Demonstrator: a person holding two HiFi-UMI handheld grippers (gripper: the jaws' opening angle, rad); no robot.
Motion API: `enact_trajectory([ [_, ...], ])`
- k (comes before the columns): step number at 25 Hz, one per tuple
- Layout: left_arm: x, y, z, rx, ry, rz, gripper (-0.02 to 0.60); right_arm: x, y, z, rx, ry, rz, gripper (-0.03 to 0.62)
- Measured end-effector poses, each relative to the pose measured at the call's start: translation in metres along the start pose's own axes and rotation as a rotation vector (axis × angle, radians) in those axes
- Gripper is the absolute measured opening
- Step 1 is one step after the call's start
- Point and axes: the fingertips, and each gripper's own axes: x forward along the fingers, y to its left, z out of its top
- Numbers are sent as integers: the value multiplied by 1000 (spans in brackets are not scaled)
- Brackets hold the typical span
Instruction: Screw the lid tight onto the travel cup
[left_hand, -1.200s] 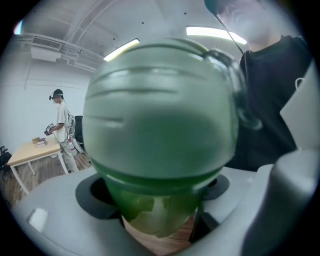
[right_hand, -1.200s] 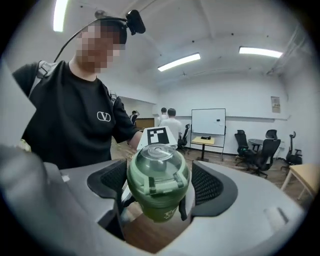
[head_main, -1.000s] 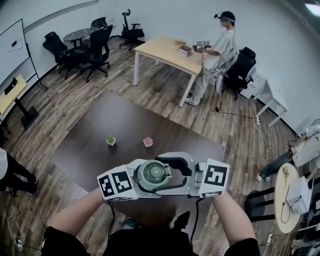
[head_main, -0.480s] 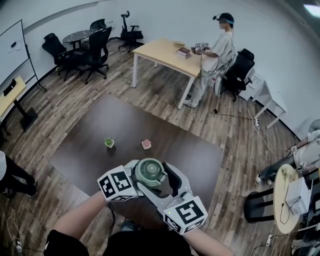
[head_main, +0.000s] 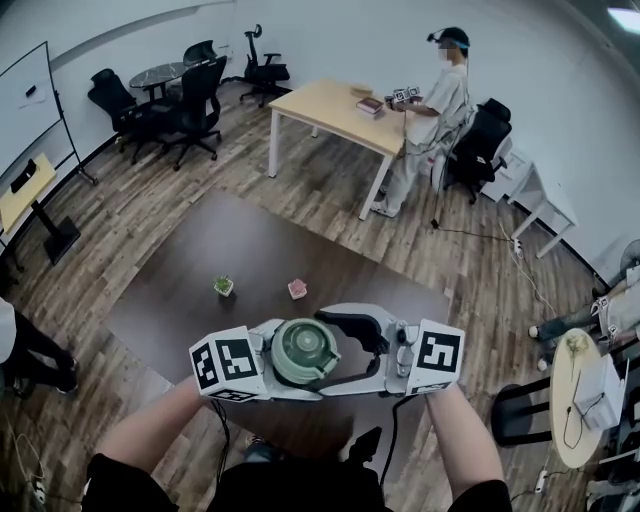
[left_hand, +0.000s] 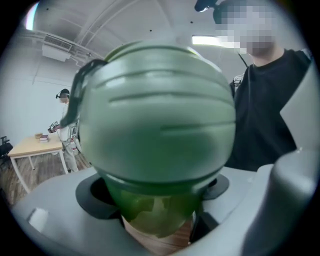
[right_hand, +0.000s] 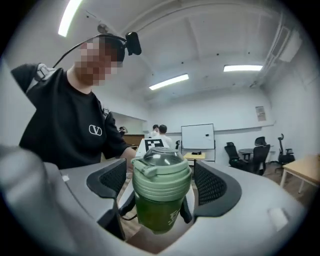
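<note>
I hold a green travel cup (head_main: 305, 350) above the near edge of the dark table. My left gripper (head_main: 285, 360) is shut on the cup's translucent green body (left_hand: 155, 212), which fills the left gripper view under its pale green lid (left_hand: 155, 110). My right gripper (head_main: 340, 352) comes in from the right. Its jaws have just been opening and stand open on either side of the lid (right_hand: 161, 172). In the right gripper view its pads (right_hand: 215, 185) are a little apart from the lid, right gripper (right_hand: 161, 182) level with it. The cup (right_hand: 159, 210) stands upright.
The dark brown table (head_main: 250, 250) carries a small potted plant (head_main: 223, 285) and a small pink object (head_main: 297, 288) beyond the cup. Further back a person (head_main: 440, 95) stands at a light wooden table (head_main: 330, 105). Office chairs (head_main: 190, 90) stand at the far left.
The right gripper swung round the cup toward me half a second ago and is now back at the right. The cup stays in the left gripper, barely moved.
</note>
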Motion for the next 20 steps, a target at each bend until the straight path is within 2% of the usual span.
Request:
enact_trajectory([
  [2,2,-9,-1,22,16,-31,407,5,4,-4,-30,11,90,425],
  [4,3,-13,-3,25,20,-46,407,8,7,-5,-11,-2,134,423],
  [6,2,-12,-4,18,23,-38,407,10,7,-4,5,-18,118,423],
  [8,1,-7,-5,2,17,-6,407,12,3,-4,15,-43,45,420],
  [11,-1,9,-7,-39,-8,72,407,14,-11,-5,41,-96,-174,417],
  [17,0,34,-19,-96,-52,190,407,20,-32,-19,71,-77,-748,413],
  [19,4,37,-21,-104,-58,208,405,18,-33,-23,66,-66,-885,413],
  [20,7,38,-21,-108,-62,211,407,16,-34,-24,61,-62,-926,413],
])
